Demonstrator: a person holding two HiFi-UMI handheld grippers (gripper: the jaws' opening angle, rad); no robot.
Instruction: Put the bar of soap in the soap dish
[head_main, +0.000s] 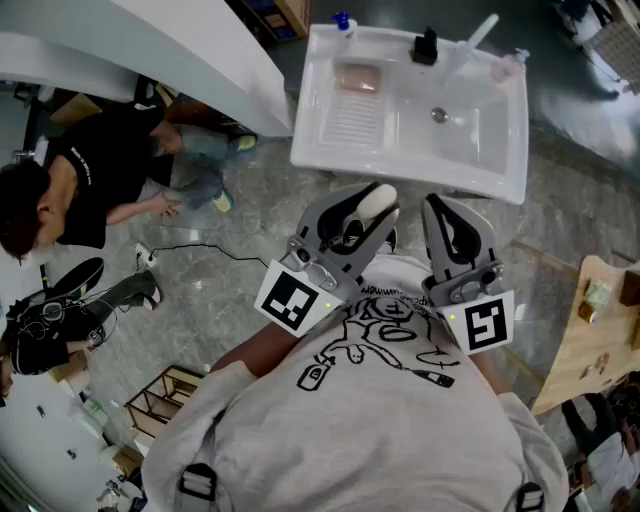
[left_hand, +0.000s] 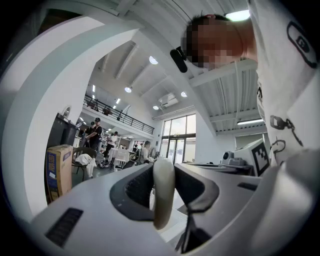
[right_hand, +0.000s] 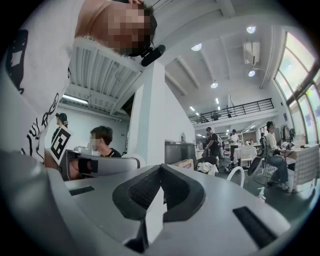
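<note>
The left hand-held gripper (head_main: 365, 212) is squeezing the bar of soap (head_main: 378, 200), so picking up is done; the right hand-held gripper (head_main: 440, 208) is pinched closed with nothing in it; the pink soap dish (head_main: 358, 78) sits on the sink (head_main: 505, 150), well apart; carrying and dropping are left.

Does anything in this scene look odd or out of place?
Only the bar of soap: it is away from the sink, pinched in the left tool, held in front of the person's chest. Nothing at the sink looks spilled or knocked over.
</note>
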